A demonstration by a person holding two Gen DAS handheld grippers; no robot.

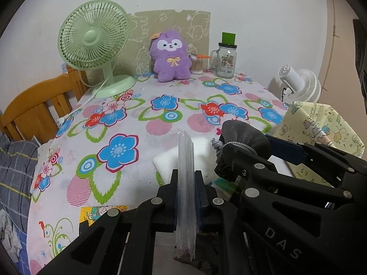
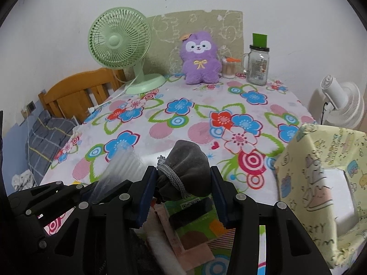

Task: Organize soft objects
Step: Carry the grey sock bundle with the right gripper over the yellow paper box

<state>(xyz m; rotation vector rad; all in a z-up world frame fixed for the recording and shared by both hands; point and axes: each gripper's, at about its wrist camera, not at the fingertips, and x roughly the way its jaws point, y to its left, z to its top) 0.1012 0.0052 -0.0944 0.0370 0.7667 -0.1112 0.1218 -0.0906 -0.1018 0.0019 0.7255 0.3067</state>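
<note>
One grey drawstring pouch (image 2: 183, 171) sits pinched in the right tool (image 2: 183, 183), one clear plastic sleeve (image 1: 186, 183) clamped in the left tool (image 1: 186, 197) just beside it, with one purple plush (image 2: 200, 58), two fans and one lidded jar (image 2: 258, 65) far ahead across the counter (image 2: 160, 123).

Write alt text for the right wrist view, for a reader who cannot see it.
The right gripper is shut on a dark grey drawstring pouch above a table with a floral cloth. To its left, the left gripper holds a clear plastic packet. At the back stand a green fan, a purple plush toy and a glass jar.
</note>
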